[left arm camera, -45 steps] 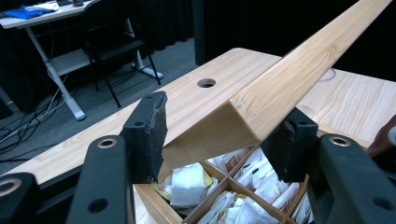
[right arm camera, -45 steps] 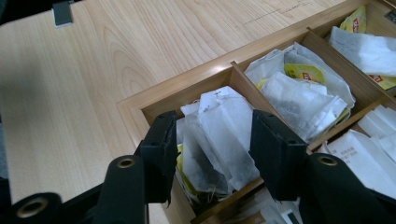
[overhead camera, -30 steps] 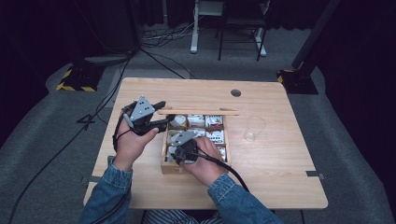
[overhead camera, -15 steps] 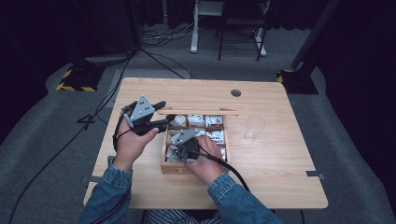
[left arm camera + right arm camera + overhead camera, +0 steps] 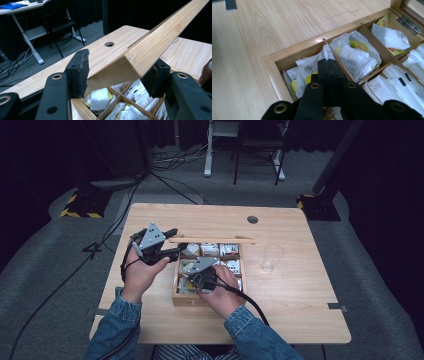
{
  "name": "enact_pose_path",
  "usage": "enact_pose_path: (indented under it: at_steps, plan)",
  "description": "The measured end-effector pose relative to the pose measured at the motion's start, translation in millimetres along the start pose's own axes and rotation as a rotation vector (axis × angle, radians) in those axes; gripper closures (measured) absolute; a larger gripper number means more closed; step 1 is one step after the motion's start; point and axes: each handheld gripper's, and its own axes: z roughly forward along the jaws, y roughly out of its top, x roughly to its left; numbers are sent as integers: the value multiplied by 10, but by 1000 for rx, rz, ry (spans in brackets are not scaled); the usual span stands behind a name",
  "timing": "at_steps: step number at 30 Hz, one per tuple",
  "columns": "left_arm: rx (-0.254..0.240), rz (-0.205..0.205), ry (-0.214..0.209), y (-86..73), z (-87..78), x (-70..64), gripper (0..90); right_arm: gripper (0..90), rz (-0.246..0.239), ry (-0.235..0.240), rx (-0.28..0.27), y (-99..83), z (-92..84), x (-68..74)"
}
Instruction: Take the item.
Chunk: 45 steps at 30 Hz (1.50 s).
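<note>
R gripper sat low in the box's near-left compartment, jaws just closed tight together, tips among the tea bags; can't tell if one was pinched. Farther back, L gripper clamped the raised lid's edge. In the high view the lid ran left-right along the box's far side; the L gripper view showed its underside tilting up.

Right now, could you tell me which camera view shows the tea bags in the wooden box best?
The right gripper view: the tea bags lie close up, sorted in the wooden box, labels and paper visible. The high view shows them as small pale patches. The left gripper view shows a few under the raised lid.
</note>
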Motion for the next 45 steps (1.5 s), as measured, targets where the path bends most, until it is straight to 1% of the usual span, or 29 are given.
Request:
enact_pose_path:
  at_steps: [6,10,17,22,27,32,36,41,45]
  plan:
    - [-2,-2,0,3,3,5,448,900,6,2,-17,-10,-113,2]
    - [-3,-2,-1,3,4,7,448,900,13,-7,-44,-13,-218,6]
    - [-1,0,1,3,2,3,448,900,18,-9,-88,-16,-366,31]
    - [-3,-2,-1,0,4,4,447,900,35,-12,-126,-39,-466,21]
    - [-1,3,3,1,6,1,447,900,79,-16,-178,-109,-588,-32]
    - [-2,5,6,9,13,1,447,900,107,-43,-202,-184,-724,-106]
    - [0,10,7,16,21,1,445,900,119,-68,-204,-226,-828,-165]
    - [-4,5,3,20,28,10,444,900,135,-96,-206,-272,-947,-244]
    - [-6,1,4,24,38,14,441,900,155,-123,-224,-304,-1041,-304]
